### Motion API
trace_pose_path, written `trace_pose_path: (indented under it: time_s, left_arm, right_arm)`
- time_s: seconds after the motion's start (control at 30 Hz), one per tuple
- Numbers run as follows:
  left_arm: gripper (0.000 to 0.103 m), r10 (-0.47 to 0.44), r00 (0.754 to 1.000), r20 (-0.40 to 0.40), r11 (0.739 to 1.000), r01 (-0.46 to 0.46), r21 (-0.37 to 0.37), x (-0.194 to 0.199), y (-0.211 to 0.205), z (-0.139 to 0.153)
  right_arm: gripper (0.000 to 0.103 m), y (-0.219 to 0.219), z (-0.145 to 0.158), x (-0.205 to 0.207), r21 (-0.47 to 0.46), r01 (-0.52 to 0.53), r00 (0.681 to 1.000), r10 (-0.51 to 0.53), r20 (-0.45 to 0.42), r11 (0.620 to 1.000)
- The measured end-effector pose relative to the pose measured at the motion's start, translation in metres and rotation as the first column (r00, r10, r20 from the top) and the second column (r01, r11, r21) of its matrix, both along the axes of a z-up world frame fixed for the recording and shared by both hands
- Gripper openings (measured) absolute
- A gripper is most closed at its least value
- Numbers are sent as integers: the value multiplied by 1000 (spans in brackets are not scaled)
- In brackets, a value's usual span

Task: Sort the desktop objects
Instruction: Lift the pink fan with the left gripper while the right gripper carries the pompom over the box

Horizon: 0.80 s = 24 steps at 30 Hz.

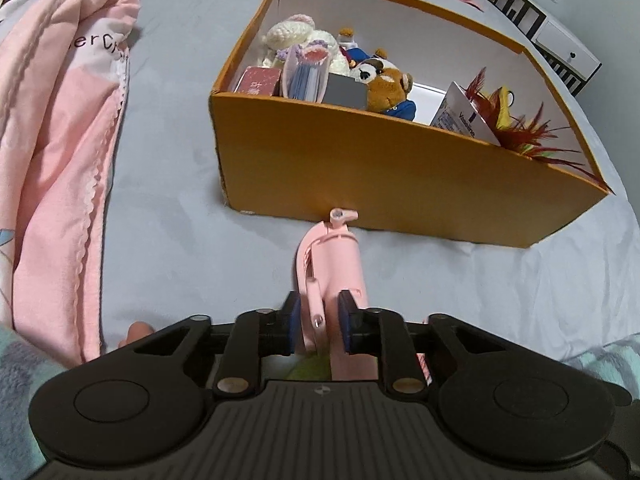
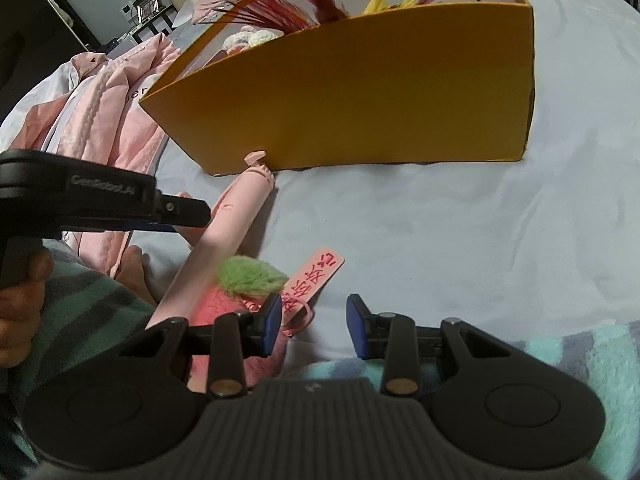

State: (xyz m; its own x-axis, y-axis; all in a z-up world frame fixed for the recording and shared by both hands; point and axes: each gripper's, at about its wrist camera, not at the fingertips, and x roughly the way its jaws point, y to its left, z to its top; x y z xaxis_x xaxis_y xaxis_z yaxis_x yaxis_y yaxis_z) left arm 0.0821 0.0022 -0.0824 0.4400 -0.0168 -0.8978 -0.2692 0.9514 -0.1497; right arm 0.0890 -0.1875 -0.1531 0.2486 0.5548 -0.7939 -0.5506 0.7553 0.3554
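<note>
My left gripper [image 1: 318, 320] is shut on a long pink plastic tool [image 1: 334, 264], whose tip points at the near wall of the orange box [image 1: 400, 184]. In the right wrist view the pink tool [image 2: 236, 208] slants from the lower left up to the box [image 2: 360, 100], with the left gripper [image 2: 176, 216] clamped on it. My right gripper [image 2: 314, 326] is open and empty, low over the bed. A pink plush with a green tuft [image 2: 250, 276] and a pink tag [image 2: 314, 276] lies just beside its left finger.
The box holds plush toys [image 1: 390, 86], a crocheted doll [image 1: 296, 36], a red booklet [image 1: 258, 80], a Vaseline packet [image 1: 464, 114] and red feathers [image 1: 520, 128]. A pink quilt [image 1: 60, 140] lies at the left on the grey-blue sheet [image 1: 172, 240]. White furniture [image 1: 552, 32] stands far right.
</note>
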Motion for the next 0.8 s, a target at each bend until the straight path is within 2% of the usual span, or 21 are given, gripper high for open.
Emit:
trace_pose_path:
  time_s: [0.03,0.1,0.23,0.37,0.53,0.63,0.8]
  left_arm:
    - [10,-2,1000,-9,1000,2,10,2,0,-2]
    - [9,-3,1000,-13,1000,4,28,2,-1,-3]
    - [7,-11,1000,17,1000,10,11,-4,1,3]
    - [7,-26,997,74,999,24,31,-19,5,20]
    - [7,5,991,136,998,-13,58,-35,24,48]
    - [7,25,987,160,998,-34,56,-42,34,57]
    - [7,39,983,177,998,-46,36,-49,43,58]
  right_arm:
    - [38,1,-1,1,0,-1,1000,1,-4,1000]
    - [38,2,-2,1,-1,2,1000,-2,-7,1000]
    - [38,1,-1,1,7,4,1000,-4,-6,1000]
    - [38,-1,1,-1,23,5,1000,-4,-11,1000]
    - [39,-1,7,-2,90,10,998,-4,-66,996]
    - [46,8,12,-8,127,-35,996,45,-81,991]
    - [46,33,12,-22,78,-143,988,147,-47,987]
